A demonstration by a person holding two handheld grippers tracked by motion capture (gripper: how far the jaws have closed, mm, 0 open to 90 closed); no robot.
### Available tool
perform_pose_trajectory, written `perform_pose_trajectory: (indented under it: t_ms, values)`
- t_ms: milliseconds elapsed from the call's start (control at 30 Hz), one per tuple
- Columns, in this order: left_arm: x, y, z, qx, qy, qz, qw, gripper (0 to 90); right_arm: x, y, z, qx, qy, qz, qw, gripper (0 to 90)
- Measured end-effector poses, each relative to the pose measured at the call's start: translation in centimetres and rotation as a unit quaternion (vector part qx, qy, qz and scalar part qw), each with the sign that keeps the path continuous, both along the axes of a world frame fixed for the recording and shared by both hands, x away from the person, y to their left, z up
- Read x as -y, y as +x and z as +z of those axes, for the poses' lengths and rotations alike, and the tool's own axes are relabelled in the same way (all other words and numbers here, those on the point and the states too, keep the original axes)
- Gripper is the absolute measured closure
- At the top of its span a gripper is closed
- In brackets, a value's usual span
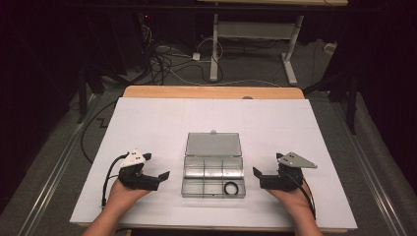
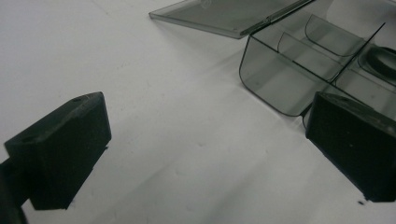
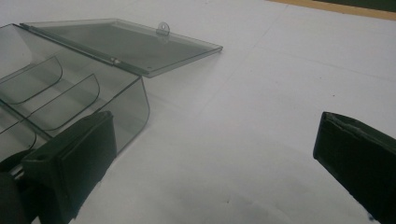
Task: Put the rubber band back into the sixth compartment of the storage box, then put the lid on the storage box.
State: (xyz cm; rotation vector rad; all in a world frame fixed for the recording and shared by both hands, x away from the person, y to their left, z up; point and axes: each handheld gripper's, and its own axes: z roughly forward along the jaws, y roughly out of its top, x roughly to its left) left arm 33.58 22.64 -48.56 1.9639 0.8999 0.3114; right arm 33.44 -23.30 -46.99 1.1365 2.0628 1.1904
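Note:
A clear plastic compartment box [image 1: 214, 178] lies in the middle of the white sheet, its lid [image 1: 213, 144] folded flat behind it. A black ring [image 1: 231, 188] rests in the front right compartment. My left gripper [image 1: 155, 166] sits to the left of the box, open and empty, and its right jaw stands close to the box corner [image 2: 280, 84]. The lid [image 2: 224, 16] and ring [image 2: 383, 58] lie beyond it. My right gripper [image 1: 268, 164] sits to the right of the box, open and empty. In the right gripper view, the box [image 3: 126, 105] and lid [image 3: 126, 44] are at left.
The white sheet [image 1: 157, 123] covers a wooden table whose far edge [image 1: 211, 92] shows. Bare sheet lies on all sides of the box. Beyond the table are floor cables [image 1: 167, 64] and the legs of another desk [image 1: 214, 49].

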Motion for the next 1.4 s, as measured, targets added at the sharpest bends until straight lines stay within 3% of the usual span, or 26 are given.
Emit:
perform_pose_trajectory:
  t_ms: [100,233,367,633,833,967,1100,1400]
  values:
    - [0.5,0.9,0.3,-0.007,-0.005,0.002,1.0,0.0,-0.2,0.7,0.1,-0.005,-0.002,-0.002,1.0,0.2]
    - [1.0,1.9,0.8,0.006,-0.003,0.012,0.9999,0.0,-0.2,1.6,0.6,-0.008,-0.002,-0.009,0.9999,0.2]
    - [1.4,3.0,1.0,0.012,-0.003,0.006,0.9999,0.0,-0.4,2.4,1.1,-0.007,0.005,-0.008,0.9999,0.2]
    - [2.4,5.5,0.3,-0.012,-0.028,0.007,0.9995,0.0,-1.1,4.0,1.2,-0.008,0.018,-0.005,0.9998,0.2]
    - [3.1,6.7,0.3,-0.024,-0.033,0.006,0.9991,0.0,-1.8,5.5,1.1,-0.027,0.018,0.0,0.9995,0.3]
    - [3.4,7.6,0.5,-0.024,-0.03,0.012,0.9992,0.0,-2.3,6.1,1.2,-0.035,0.019,-0.001,0.9992,3.1]
    - [3.7,8.3,0.7,-0.024,-0.04,0.015,0.9988,0.0,-2.9,6.7,1.2,-0.042,0.016,0.005,0.999,3.6]
    - [5.7,9.6,0.4,-0.037,-0.033,0.008,0.9987,0.0,-4.6,8.0,1.3,-0.059,0.023,0.014,0.9979,4.2]
